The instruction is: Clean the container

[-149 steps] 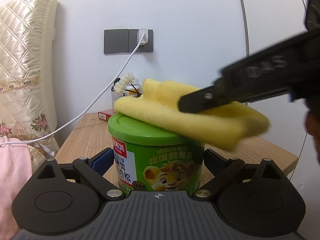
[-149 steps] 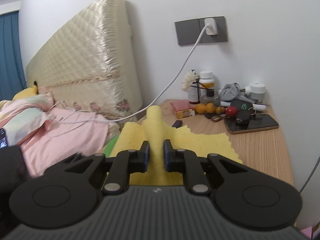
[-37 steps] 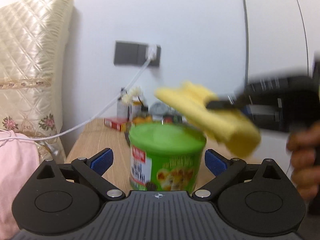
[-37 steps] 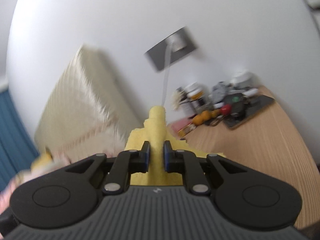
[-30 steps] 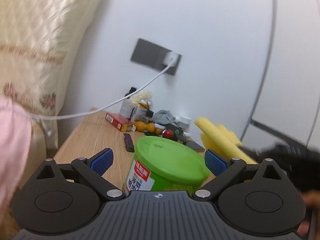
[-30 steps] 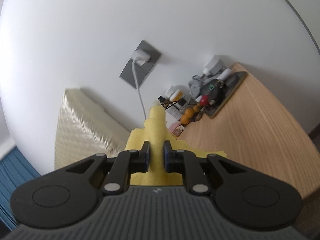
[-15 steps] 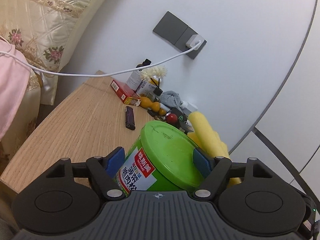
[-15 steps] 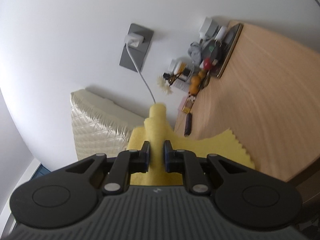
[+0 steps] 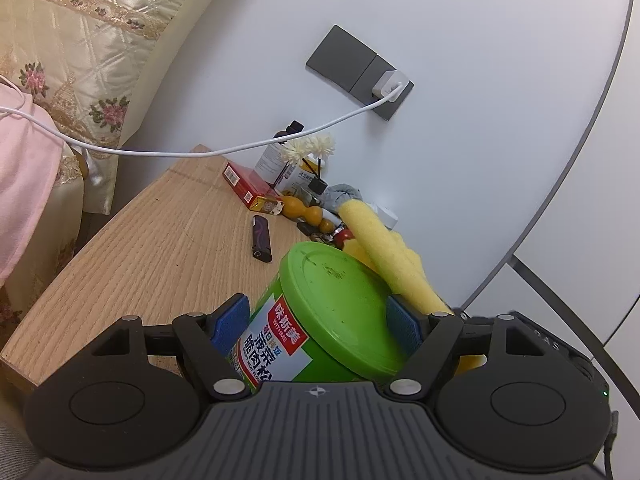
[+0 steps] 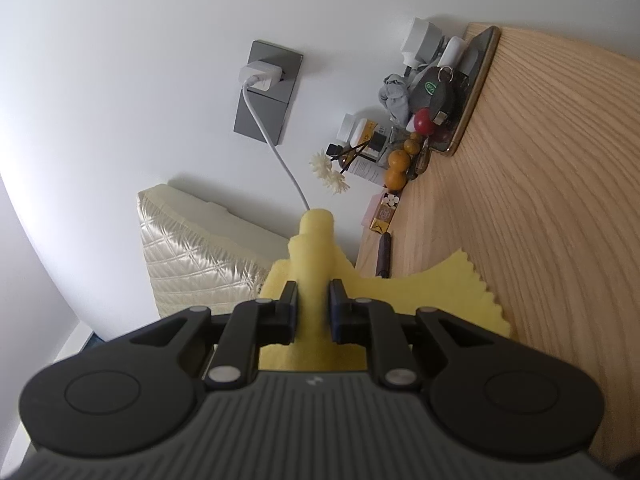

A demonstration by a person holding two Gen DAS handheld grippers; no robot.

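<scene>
My left gripper (image 9: 320, 320) is shut on a green container (image 9: 316, 340) with a green lid and a printed label, held tilted above the wooden bedside table (image 9: 160, 248). Its blue pads press both sides of the can. My right gripper (image 10: 314, 304) is shut on a folded yellow cloth (image 10: 316, 264). In the left wrist view the cloth (image 9: 384, 256) lies against the right side of the container, beside the lid. The right gripper body shows at the lower right of that view.
The back of the table holds a red box (image 9: 248, 184), a black lighter (image 9: 261, 238), small oranges (image 9: 304, 210), bottles (image 9: 280, 152) and a phone (image 10: 476, 76). A white charger cable (image 9: 200, 152) hangs from the wall socket. A padded headboard (image 9: 80, 40) stands at the left.
Both grippers have tilted. The left jaws closed tighter on the container. The cloth came off the lid top and now rests against the container's right side.
</scene>
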